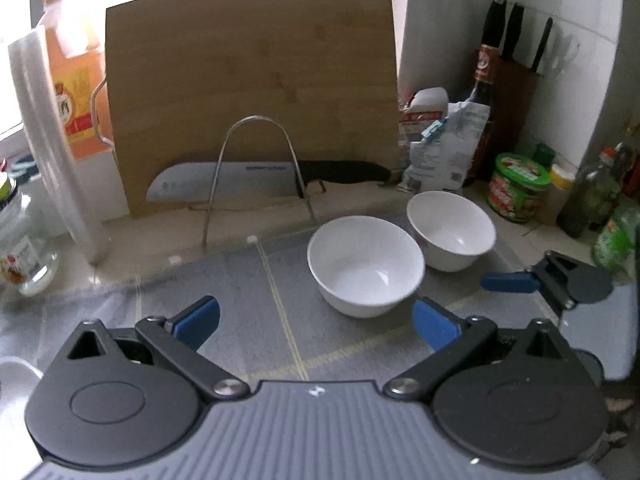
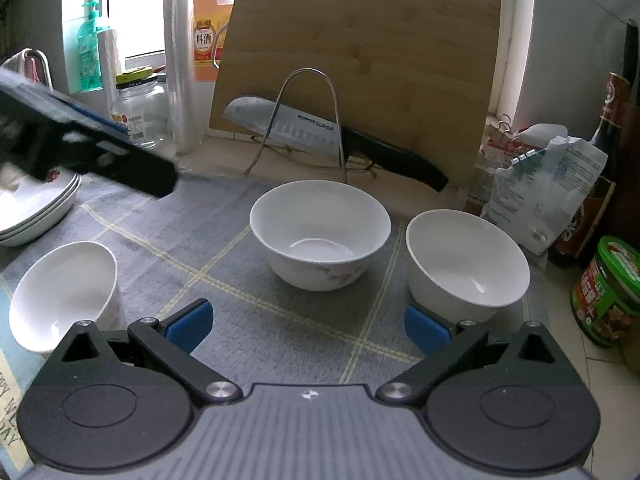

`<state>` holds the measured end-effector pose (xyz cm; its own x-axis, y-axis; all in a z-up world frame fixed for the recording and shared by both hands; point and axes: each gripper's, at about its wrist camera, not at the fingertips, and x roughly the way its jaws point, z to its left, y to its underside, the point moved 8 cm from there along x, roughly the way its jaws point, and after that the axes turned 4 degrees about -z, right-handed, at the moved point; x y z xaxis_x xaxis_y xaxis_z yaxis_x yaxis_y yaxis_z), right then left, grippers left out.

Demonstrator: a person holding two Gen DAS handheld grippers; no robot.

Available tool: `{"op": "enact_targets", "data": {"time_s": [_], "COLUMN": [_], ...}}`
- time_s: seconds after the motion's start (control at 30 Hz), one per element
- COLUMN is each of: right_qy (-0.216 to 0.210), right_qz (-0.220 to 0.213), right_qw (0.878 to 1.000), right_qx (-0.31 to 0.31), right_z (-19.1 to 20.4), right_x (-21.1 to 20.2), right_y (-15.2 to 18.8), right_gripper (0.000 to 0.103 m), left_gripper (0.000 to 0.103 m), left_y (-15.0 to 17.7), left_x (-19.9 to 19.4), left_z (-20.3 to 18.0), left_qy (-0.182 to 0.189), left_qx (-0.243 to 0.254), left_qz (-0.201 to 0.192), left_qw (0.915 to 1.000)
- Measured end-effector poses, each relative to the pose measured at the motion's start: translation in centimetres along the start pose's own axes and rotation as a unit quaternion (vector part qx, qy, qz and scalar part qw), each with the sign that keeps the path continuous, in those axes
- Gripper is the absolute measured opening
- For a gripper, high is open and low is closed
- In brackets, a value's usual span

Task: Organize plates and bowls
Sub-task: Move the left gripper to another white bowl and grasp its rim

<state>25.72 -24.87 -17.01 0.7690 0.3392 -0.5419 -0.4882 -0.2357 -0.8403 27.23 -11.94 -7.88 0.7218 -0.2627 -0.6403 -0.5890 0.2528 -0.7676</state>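
On the grey checked cloth (image 2: 248, 280), stacked plates (image 2: 36, 216) lie at nine o'clock, a white bowl (image 2: 64, 292) at eight, a second bowl (image 2: 320, 232) centre and a third (image 2: 466, 260) at three, while left gripper (image 1: 316, 320) and right gripper (image 2: 308, 320) hover wide open, empty.

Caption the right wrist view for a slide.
Open right gripper faces three white bowls on a grey checked cloth; stacked plates sit at left.

low wrist views, shared bowls (image 1: 366, 266), board (image 2: 360, 64)
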Motion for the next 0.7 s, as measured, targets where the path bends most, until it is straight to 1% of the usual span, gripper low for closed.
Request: {"op": "enact_targets", "data": {"time_s": [0.13, 0.2, 0.27, 0.33, 0.4, 0.63, 0.7], "right_qy": [-0.002, -0.001, -0.002, -0.003, -0.004, -0.014, -0.013], "right_qz": [0.002, 0.002, 0.002, 0.001, 0.004, 0.011, 0.012], "right_qw": [1.0, 1.0, 1.0, 1.0, 1.0, 1.0, 1.0], "right_qx": [-0.004, -0.008, -0.011, -0.012, -0.013, -0.015, -0.018], "right_z": [-0.1, -0.2, -0.3, -0.4, -0.5, -0.3, -0.2], "right_x": [0.7, 1.2, 1.6, 2.0, 2.7, 4.5, 4.9], "right_y": [0.0, -0.1, -0.2, -0.3, -0.4, -0.6, -0.6], "right_gripper": [0.103, 0.103, 0.103, 0.103, 0.103, 0.103, 0.103], "left_gripper": [0.102, 0.102, 0.102, 0.102, 0.102, 0.102, 0.102], "left_y": [-1.2, -1.6, -1.8, -2.1, -2.2, -2.3, -2.3], "left_x": [1.3, 2.4, 3.3, 4.3, 5.2, 8.3, 9.0], "left_z": [-1.0, -1.4, -1.7, -1.9, -2.2, -2.3, -2.4], "left_qy": [0.012, 0.018, 0.032, 0.034, 0.044, 0.051, 0.058], "left_qx": [0.016, 0.017, 0.014, 0.01, 0.007, -0.009, -0.014], "left_qz": [-0.002, 0.006, 0.015, 0.024, 0.032, 0.059, 0.066], "left_qw": [0.9998, 0.9997, 0.9993, 0.9991, 0.9985, 0.9969, 0.996]}}
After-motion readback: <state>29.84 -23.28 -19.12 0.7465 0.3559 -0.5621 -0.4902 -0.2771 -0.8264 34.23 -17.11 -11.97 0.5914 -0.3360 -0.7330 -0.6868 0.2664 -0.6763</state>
